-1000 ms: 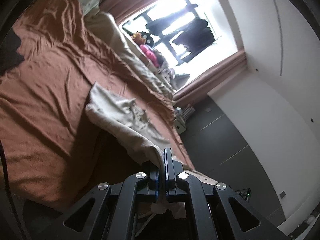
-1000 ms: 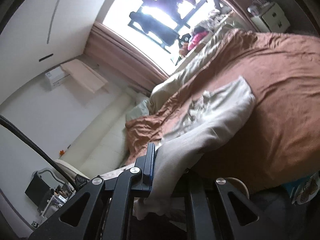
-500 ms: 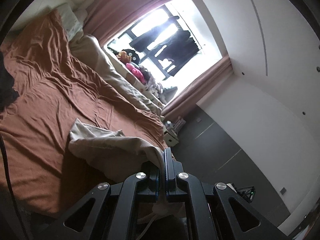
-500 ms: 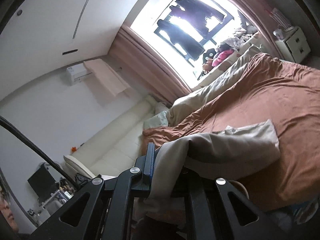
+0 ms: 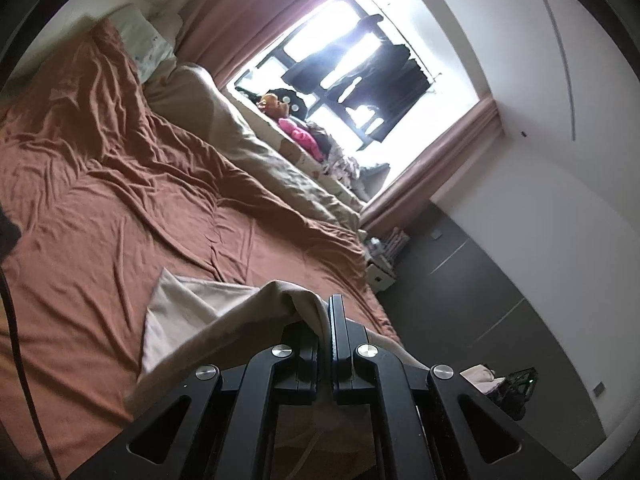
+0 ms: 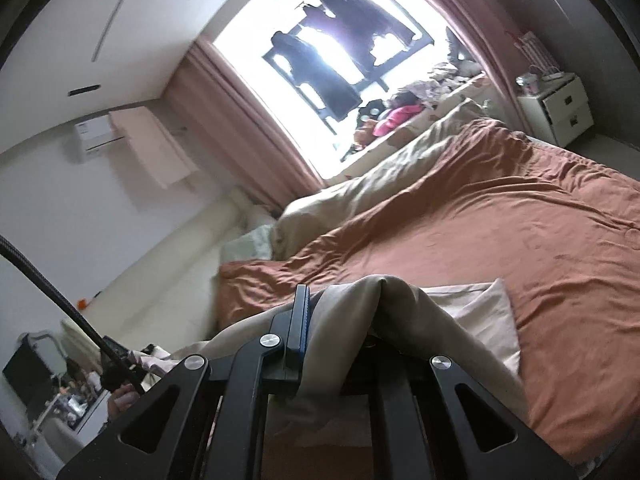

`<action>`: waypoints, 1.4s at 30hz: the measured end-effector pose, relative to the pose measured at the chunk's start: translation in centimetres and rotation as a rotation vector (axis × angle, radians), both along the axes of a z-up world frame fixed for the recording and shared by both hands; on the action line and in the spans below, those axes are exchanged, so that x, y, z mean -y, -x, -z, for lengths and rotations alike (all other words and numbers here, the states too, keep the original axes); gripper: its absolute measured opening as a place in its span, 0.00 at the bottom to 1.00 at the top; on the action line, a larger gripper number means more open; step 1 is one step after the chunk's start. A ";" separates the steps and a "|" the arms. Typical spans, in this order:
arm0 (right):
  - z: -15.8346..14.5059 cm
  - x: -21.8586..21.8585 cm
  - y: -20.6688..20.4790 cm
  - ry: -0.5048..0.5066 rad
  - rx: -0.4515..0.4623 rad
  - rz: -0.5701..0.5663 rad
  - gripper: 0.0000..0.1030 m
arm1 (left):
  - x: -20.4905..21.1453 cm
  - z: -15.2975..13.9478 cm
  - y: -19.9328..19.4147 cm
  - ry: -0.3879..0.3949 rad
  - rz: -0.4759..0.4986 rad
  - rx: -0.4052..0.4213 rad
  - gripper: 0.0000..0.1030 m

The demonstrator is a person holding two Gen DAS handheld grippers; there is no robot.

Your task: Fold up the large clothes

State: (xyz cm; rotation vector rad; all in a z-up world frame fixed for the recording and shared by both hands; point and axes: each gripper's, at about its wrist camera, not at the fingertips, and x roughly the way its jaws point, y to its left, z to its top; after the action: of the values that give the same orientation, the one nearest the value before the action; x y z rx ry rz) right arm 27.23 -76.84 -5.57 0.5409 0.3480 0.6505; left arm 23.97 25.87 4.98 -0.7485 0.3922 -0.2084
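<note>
A large beige garment [image 5: 192, 320] hangs lifted over the brown bed cover [image 5: 120, 208]. My left gripper [image 5: 326, 320] is shut on one edge of the garment, which drapes down to its left with one corner hanging just above the bed. My right gripper [image 6: 316, 320] is shut on another edge of the same garment [image 6: 400, 320]; the cloth bunches over its right finger and hides it. The garment's free end [image 6: 480, 312] hangs just above the bed cover [image 6: 520, 232].
A beige duvet [image 5: 256, 144] lies along the window side of the bed, with toys on the sill [image 5: 296, 128]. A white nightstand [image 6: 556, 104] stands at the bed's far corner. A pillow [image 5: 148, 48] lies at the head. A black cable [image 6: 48, 276] crosses at left.
Both grippers have lifted higher with the garment. The cloth has come up off the bed, and less of it lies spread on the cover than a second ago.
</note>
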 end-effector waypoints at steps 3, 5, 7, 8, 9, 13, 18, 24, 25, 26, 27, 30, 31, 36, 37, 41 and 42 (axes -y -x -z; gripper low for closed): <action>0.5 -0.5 -3.4 0.030 -0.020 0.040 0.05 | -0.4 0.4 -2.7 -0.011 -0.002 -0.020 0.04; 0.6 -1.1 -5.9 0.038 -0.049 0.060 0.05 | -0.7 0.9 -4.9 -0.015 -0.002 -0.046 0.04; 1.2 -1.6 -8.3 0.042 -0.079 0.070 0.05 | -0.9 1.6 -6.8 -0.017 -0.002 -0.067 0.04; 1.6 -1.6 -9.3 0.041 -0.092 0.073 0.05 | -1.0 2.1 -7.9 -0.017 -0.001 -0.081 0.04; 1.2 -1.8 -10.6 0.043 -0.106 0.078 0.05 | -1.1 2.5 -8.7 -0.017 0.001 -0.091 0.04; 1.1 -2.7 -14.1 0.047 -0.165 0.096 0.05 | -1.4 4.3 -12.1 -0.017 0.005 -0.137 0.04; 0.5 -4.4 -15.3 0.108 -0.257 0.127 0.05 | -2.0 7.7 -16.4 -0.022 0.001 -0.215 0.04; 0.9 -6.9 -17.3 0.151 -0.372 0.145 0.05 | -3.1 13.0 -20.1 0.001 -0.012 -0.323 0.04; 1.4 -7.1 -17.8 0.149 -0.391 0.145 0.05 | -3.4 14.1 -20.7 0.013 -0.013 -0.343 0.04; 1.9 -7.4 -18.3 0.145 -0.409 0.150 0.05 | -3.5 15.0 -21.3 0.018 -0.014 -0.361 0.04; 2.1 -7.6 -18.9 0.143 -0.422 0.154 0.05 | -3.6 15.6 -21.7 0.015 -0.016 -0.373 0.04; 2.6 -8.4 -20.9 0.152 -0.448 0.160 0.05 | -3.7 17.3 -23.1 0.000 -0.020 -0.404 0.04; 2.5 -8.5 -21.1 0.154 -0.457 0.160 0.06 | -3.8 17.8 -23.7 0.002 -0.020 -0.410 0.05; 3.5 -8.8 -23.6 0.134 -0.513 0.167 0.09 | -3.8 19.5 -26.0 0.009 0.001 -0.440 0.59; 3.5 -9.1 -24.0 0.139 -0.519 0.171 0.14 | -3.7 19.5 -26.2 0.006 0.004 -0.428 0.74; 3.0 -9.7 -23.8 0.164 -0.488 0.181 0.75 | -3.2 18.6 -26.0 -0.052 -0.014 -0.392 0.90; 2.9 -9.7 -23.6 0.160 -0.474 0.183 0.78 | -3.1 18.4 -25.8 -0.057 -0.015 -0.385 0.90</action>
State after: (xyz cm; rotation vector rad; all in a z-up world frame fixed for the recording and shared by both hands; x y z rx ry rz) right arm 50.86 -67.12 -8.44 0.5631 0.7795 0.3081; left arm 49.80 28.99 -13.40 -0.7351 0.7548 -0.0371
